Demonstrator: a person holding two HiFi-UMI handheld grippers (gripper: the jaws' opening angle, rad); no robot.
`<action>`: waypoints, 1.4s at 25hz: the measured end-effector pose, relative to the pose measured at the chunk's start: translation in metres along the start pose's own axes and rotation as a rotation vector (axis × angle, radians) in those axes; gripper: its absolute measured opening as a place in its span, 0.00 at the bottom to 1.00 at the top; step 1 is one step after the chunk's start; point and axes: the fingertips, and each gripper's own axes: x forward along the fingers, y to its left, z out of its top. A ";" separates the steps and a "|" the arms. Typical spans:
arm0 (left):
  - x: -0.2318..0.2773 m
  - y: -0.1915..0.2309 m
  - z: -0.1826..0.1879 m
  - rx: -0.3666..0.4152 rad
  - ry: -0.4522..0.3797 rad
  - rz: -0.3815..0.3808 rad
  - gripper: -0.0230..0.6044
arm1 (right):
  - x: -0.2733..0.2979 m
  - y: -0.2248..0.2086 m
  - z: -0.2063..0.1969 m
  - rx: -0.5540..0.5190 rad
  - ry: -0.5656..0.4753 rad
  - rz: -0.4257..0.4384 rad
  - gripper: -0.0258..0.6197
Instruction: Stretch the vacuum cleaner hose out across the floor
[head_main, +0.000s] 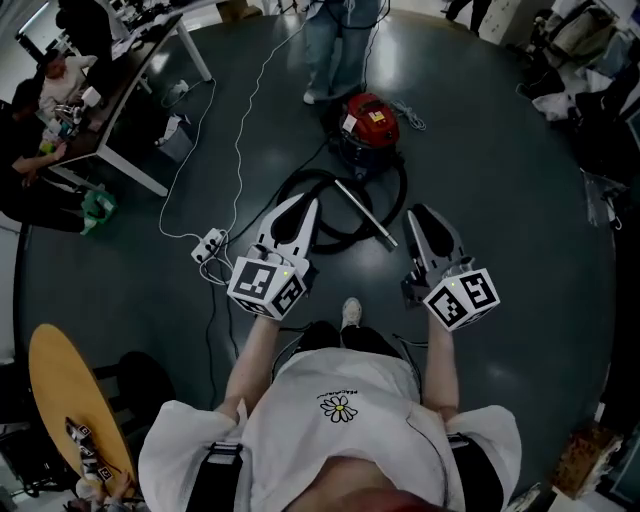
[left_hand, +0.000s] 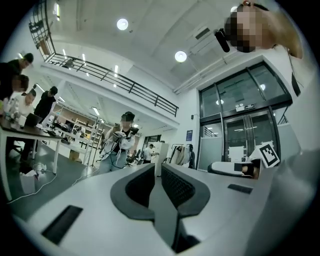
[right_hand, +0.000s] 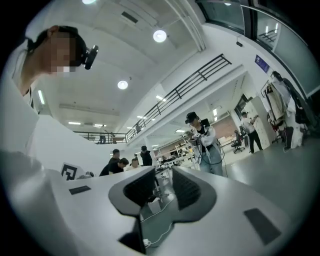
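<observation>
Head view: the hose lies coiled beside the red vacuum cleaner, just ahead; we should reach for its wand end.

Left gripper view: our left gripper is closed and empty, so we open it first.

Right gripper view: our right gripper is slightly parted and holds nothing.

Showing red on the vacuum cleaner top, black along its hose, silver on the wand. Wearing black-and-white square markers on the left gripper and right gripper. Spreading dark grey over the floor.
</observation>
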 end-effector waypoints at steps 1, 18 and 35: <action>0.015 0.007 0.002 0.011 -0.003 -0.008 0.11 | 0.014 -0.012 0.005 -0.060 -0.014 -0.022 0.25; 0.127 0.105 -0.061 0.064 0.191 -0.100 0.42 | 0.146 -0.101 -0.048 -0.068 0.151 -0.081 0.50; 0.207 0.297 -0.592 0.056 0.250 -0.094 0.43 | 0.180 -0.392 -0.634 -0.104 0.626 -0.048 0.49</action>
